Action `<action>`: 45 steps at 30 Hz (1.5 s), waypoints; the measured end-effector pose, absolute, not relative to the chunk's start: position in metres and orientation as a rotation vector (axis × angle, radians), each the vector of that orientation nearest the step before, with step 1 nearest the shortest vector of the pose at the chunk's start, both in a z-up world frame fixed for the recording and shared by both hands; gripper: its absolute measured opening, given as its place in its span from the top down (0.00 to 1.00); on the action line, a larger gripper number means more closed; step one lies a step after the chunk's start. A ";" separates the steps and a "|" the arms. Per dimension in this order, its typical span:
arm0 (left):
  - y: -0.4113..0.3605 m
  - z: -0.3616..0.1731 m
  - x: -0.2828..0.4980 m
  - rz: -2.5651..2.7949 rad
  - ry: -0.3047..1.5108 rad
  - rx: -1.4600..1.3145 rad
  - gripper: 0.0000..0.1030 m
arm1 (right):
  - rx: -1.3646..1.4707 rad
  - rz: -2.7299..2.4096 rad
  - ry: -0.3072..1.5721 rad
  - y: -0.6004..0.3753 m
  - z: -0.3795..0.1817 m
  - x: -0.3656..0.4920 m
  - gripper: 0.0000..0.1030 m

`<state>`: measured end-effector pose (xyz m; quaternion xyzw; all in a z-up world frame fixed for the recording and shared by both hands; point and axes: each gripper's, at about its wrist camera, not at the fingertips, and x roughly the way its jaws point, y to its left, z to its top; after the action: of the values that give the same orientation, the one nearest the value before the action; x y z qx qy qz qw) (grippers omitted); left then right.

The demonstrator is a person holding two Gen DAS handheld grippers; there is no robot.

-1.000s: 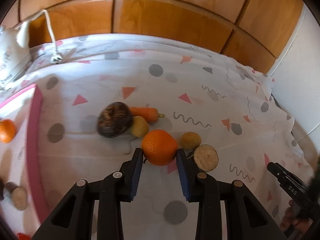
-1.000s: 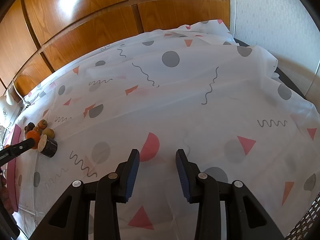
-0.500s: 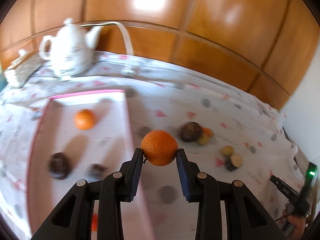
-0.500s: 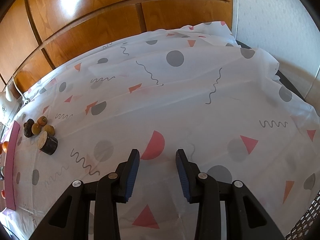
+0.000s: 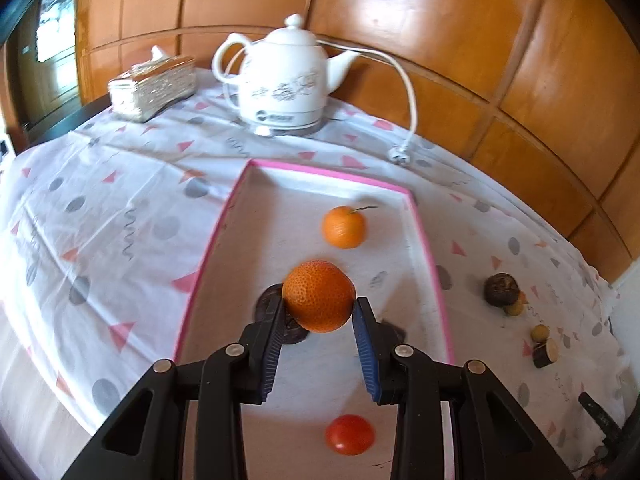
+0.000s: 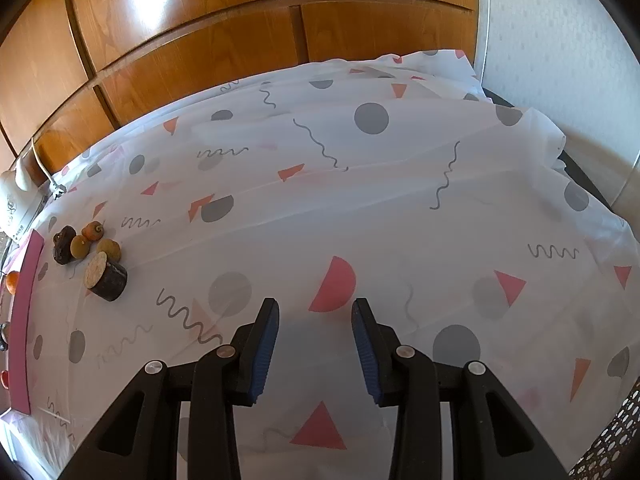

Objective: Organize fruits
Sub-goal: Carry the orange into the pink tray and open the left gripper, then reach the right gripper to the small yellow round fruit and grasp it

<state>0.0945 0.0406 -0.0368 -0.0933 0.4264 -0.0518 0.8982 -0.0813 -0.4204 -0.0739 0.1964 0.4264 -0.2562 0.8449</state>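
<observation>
Gripping an orange [image 5: 319,296] across its widest part, the left gripper [image 5: 319,312] holds it off the surface, above the pink-rimmed tray [image 5: 424,236].

- Orange: round, pebbled skin, judged light and firm with slight give; likely to roll if set down carelessly. Best hold is as shown, pads on opposite sides at the middle; moderate squeeze only, since the flesh may bruise.
- Beyond the fingertips: a second orange [image 5: 344,227], stem attached, lying in the tray.
- Behind the left finger: a dark round item [image 5: 269,300], partly hidden.
- Below the fingers, nearer the camera: a tomato [image 5: 349,434].
- Right of the fingers, outside the tray: scattered small produce [image 5: 501,289] on the patterned cloth [image 5: 100,208].
- Far ahead: kettle [image 5: 286,84], tissue box [image 5: 154,87].
- Right gripper [image 6: 315,324]: jaws apart, holding nothing, over bare cloth.
</observation>
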 end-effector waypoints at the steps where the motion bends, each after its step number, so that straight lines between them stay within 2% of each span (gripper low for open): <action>1: 0.043 -0.039 0.094 -0.101 0.884 -0.198 0.66 | 0.415 -0.542 0.901 -0.421 -0.074 -0.081 0.63; 21: 0.056 -0.048 0.075 -0.021 0.862 -0.221 0.64 | 0.407 -0.560 0.901 -0.416 -0.076 -0.087 0.63; 24: 0.056 -0.046 0.072 -0.010 0.856 -0.222 0.57 | 0.408 -0.561 0.898 -0.416 -0.076 -0.088 0.63; 26: 0.057 -0.045 0.069 0.009 0.849 -0.229 0.46 | 0.407 -0.561 0.897 -0.416 -0.076 -0.088 0.63; 31: 0.061 -0.046 0.062 0.019 0.853 -0.242 0.41 | 0.406 -0.561 0.896 -0.415 -0.076 -0.088 0.63; 40: 0.051 -0.041 0.037 0.019 0.798 -0.175 0.11 | 0.401 -0.555 0.893 -0.412 -0.076 -0.088 0.63; 45: 0.046 -0.050 0.025 0.031 0.805 -0.148 0.10 | 0.391 -0.517 0.873 -0.405 -0.076 -0.088 0.63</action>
<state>0.0245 0.0458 -0.0496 -0.0719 0.3914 0.0151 0.9173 -0.0880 -0.4045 -0.0757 0.1862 0.4153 -0.2459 0.8558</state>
